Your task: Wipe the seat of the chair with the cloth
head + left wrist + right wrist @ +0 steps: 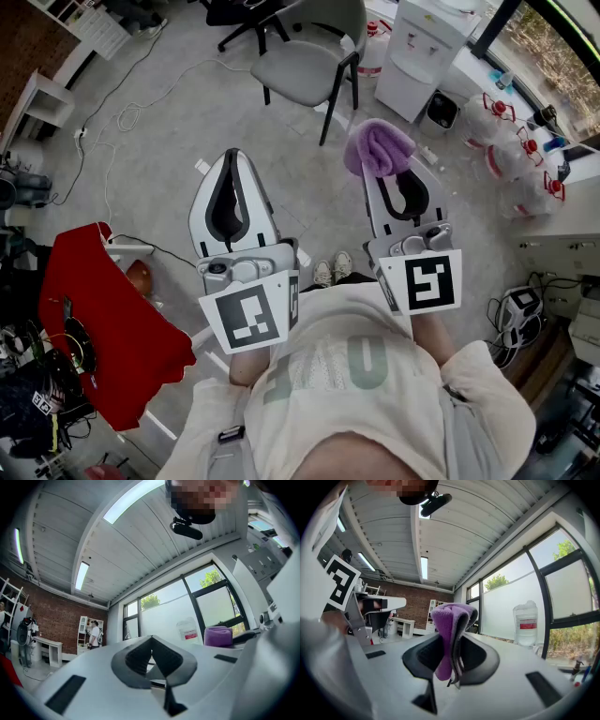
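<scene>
Right gripper: fingers clamped on purple cloth, bunched wad poking past tips, likely as wiping pad. Left gripper: fingers pressed together, empty. Chair ahead, well apart; seat not yet wiped.

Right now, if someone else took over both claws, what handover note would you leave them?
Left claw: shut, holding nothing, raised.
Right claw: shut on the purple cloth, which bunches above its tips.
Chair: grey, on the floor ahead, its seat apart from both claws.
Done: the cloth is in the grip.
Left: bring the cloth down to the seat and wipe it; no wiping has started.
</scene>
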Available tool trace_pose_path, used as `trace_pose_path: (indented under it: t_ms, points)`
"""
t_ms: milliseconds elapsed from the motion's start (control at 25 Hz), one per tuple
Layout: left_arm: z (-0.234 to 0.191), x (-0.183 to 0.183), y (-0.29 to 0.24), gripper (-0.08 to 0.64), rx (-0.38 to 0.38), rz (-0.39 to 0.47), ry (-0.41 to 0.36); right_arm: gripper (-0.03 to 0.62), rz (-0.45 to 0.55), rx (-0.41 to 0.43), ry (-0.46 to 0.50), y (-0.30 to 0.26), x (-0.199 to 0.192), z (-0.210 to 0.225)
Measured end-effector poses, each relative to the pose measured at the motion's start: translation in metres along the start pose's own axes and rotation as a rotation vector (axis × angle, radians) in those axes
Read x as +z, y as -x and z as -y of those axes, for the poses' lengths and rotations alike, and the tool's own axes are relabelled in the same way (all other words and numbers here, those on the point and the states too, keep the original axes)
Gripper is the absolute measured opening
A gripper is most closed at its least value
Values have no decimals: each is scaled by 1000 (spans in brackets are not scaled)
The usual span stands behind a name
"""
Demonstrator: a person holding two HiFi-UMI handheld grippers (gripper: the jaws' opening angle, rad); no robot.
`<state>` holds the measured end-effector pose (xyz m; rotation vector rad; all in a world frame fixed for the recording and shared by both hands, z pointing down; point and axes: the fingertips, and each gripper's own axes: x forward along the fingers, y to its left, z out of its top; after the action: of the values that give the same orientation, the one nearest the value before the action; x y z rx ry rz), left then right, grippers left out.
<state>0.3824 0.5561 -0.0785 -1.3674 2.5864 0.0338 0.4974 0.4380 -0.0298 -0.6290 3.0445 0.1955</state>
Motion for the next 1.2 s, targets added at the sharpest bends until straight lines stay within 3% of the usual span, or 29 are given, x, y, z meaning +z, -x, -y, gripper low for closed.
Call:
trace_pose_path:
  t_ms: [480,840,1040,1200]
  points:
    - [5,-5,-15,11,37,-3,-13,89,25,-32,-26,-9,-10,28]
    - [12,-25,-32,11,78,-23,-38,89,10,12,-47,-25,-36,52]
    - [-2,-35,-56,12,101,-24,-29,89,-5,34,-36,-47,-42,56]
    - [-10,-53,-98,12,84,-11,-17,89,-10,-3,-37,-83,-56,76]
